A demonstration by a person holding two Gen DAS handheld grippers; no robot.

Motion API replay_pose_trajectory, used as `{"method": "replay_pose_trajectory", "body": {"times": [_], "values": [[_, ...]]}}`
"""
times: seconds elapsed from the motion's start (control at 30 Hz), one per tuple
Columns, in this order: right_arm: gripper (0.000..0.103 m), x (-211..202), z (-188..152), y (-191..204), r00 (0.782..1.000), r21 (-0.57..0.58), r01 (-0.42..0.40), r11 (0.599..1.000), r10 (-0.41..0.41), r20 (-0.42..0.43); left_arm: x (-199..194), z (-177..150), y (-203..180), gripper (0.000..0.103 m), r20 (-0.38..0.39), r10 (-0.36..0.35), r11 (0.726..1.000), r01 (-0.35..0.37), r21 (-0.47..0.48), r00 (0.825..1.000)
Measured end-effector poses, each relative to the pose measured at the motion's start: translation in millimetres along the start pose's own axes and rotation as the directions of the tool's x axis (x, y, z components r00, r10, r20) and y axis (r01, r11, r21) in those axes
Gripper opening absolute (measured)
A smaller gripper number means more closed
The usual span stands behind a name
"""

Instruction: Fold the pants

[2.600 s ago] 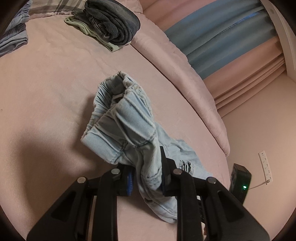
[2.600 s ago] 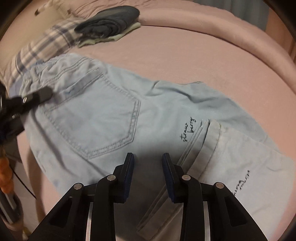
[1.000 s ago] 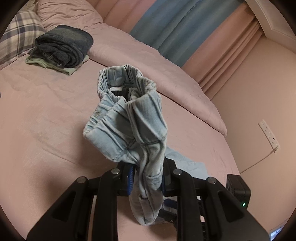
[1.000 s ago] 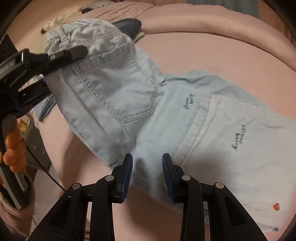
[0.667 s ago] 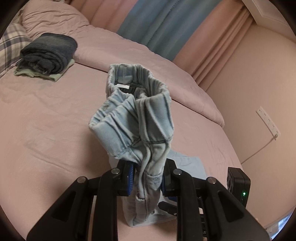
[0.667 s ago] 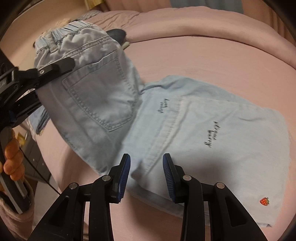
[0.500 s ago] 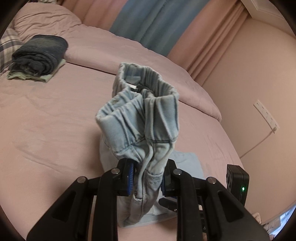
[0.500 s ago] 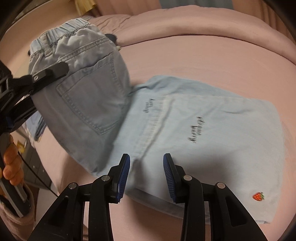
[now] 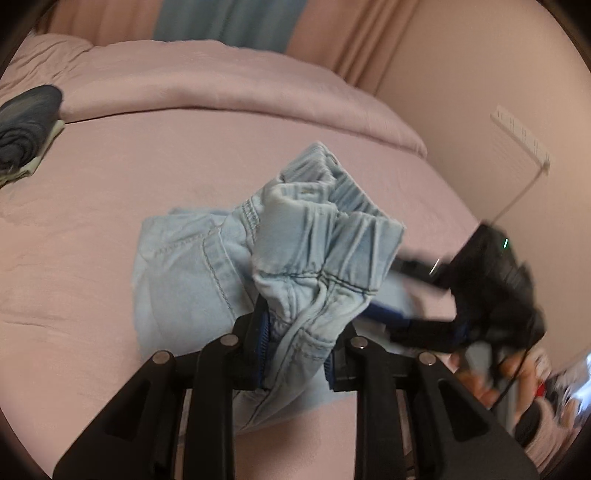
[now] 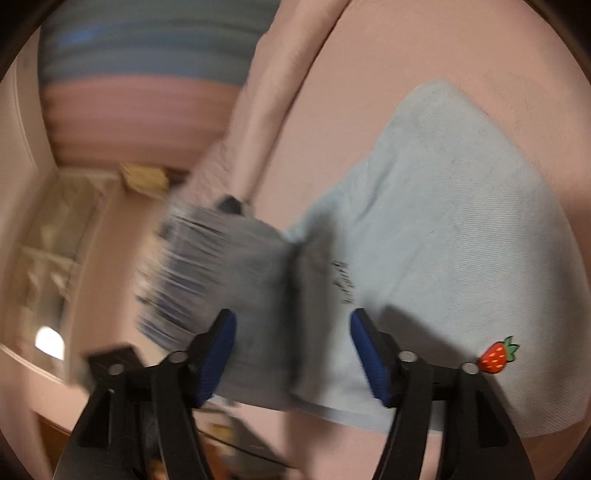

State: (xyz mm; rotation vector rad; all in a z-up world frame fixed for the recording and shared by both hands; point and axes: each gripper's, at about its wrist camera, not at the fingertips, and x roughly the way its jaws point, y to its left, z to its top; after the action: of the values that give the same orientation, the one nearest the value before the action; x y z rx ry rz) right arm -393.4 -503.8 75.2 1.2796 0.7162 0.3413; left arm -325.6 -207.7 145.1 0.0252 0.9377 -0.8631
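Note:
Light blue denim pants (image 9: pixel 192 266) lie partly folded on the pink bed (image 9: pixel 74 221). My left gripper (image 9: pixel 297 354) holds the bunched elastic waistband (image 9: pixel 332 236) just above the folded legs; its jaws are opening slightly, but the pads still press the denim. In the right wrist view, which is blurred, the pants (image 10: pixel 443 240) show a strawberry patch (image 10: pixel 495 356). My right gripper (image 10: pixel 293 350) is rolled over with its jaws opening wide at the cloth's near edge, and the pads press on nothing. It also shows at the right of the left wrist view, right gripper (image 9: pixel 388 291).
A folded pile of dark clothes (image 9: pixel 26 122) sits at the bed's far left. A rolled pink duvet (image 9: pixel 221 88) runs along the back below the curtains (image 9: pixel 229 22). A wall socket strip (image 9: pixel 521 136) and a person's hand (image 9: pixel 476 384) are at the right.
My left gripper carried the waistband across and down over the folded legs. My right gripper rolled, moved in to the cloth's edge, and its jaws spread much wider.

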Motion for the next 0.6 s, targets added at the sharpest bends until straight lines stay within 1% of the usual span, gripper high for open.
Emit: {"method": "replay_pose_trajectory", "body": {"times": [0.03, 0.1, 0.13, 0.17, 0.23, 0.3, 0.37, 0.4, 0.47, 0.53, 0.57, 0.6], "values": [[0.074, 0.0, 0.8, -1.5, 0.999, 0.03, -0.036, 0.999, 0.036, 0.01, 6.1, -1.2, -3.2, 0.028, -0.024, -0.003, 1.0, 0.004, 0.02, 1.0], [0.076, -0.2, 2.5, -7.0, 0.995, 0.087, -0.097, 0.991, 0.095, 0.02, 13.8, -2.2, -7.7, 0.033, -0.047, 0.001, 0.999, 0.001, 0.045, 0.999], [0.076, -4.9, 7.9, -8.8, 0.995, 0.101, -0.103, 0.99, 0.102, 0.015, 17.3, -2.8, -9.9, 0.04, -0.062, -0.002, 0.998, 0.005, 0.055, 0.998], [0.076, -4.4, 9.9, -10.7, 0.994, 0.115, -0.108, 0.988, 0.107, 0.009, 21.1, -5.0, -15.2, 0.044, -0.081, -0.012, 0.998, 0.017, 0.065, 0.997], [0.077, -0.1, 14.0, -10.8, 0.993, 0.13, -0.116, 0.985, 0.117, -0.006, 26.3, -7.7, -18.6, 0.061, -0.114, -0.007, 0.996, 0.017, 0.093, 0.993], [0.078, -0.5, 21.0, -10.1, 0.994, 0.138, -0.106, 0.985, 0.111, -0.026, 26.9, -12.9, -19.1, 0.063, -0.129, -0.004, 0.993, 0.019, 0.117, 0.992], [0.078, 4.8, 21.5, -5.7, 0.995, 0.136, -0.078, 0.988, 0.085, -0.05, 18.8, -20.6, -14.3, 0.063, -0.131, -0.023, 0.993, 0.038, 0.116, 0.991], [0.078, 8.8, 23.0, -3.1, 0.996, 0.122, -0.051, 0.991, 0.06, -0.068, 13.1, -26.1, -9.5, 0.063, -0.13, -0.032, 0.994, 0.045, 0.102, 0.991], [0.078, 11.5, 26.2, 3.4, 0.996, 0.077, 0.014, 0.997, -0.007, -0.09, 1.3, -29.0, 8.5, 0.065, -0.118, -0.061, 0.997, 0.065, 0.034, 0.991], [0.078, 18.5, 25.6, 13.9, 0.99, -0.002, 0.097, 0.995, -0.097, -0.105, -7.2, -33.7, 22.2, 0.067, -0.102, -0.061, 0.998, 0.058, -0.033, 0.993], [0.074, 21.4, 25.2, 15.3, 0.986, -0.032, 0.128, 0.991, -0.131, -0.108, -11.0, -35.3, 32.7, 0.067, -0.096, -0.053, 0.996, 0.047, -0.07, 0.994], [0.07, 27.3, 22.6, 21.3, 0.975, -0.087, 0.187, 0.979, -0.195, -0.106, -13.9, -35.2, 43.2, 0.067, -0.092, -0.046, 0.994, 0.036, -0.103, 0.995]]}}
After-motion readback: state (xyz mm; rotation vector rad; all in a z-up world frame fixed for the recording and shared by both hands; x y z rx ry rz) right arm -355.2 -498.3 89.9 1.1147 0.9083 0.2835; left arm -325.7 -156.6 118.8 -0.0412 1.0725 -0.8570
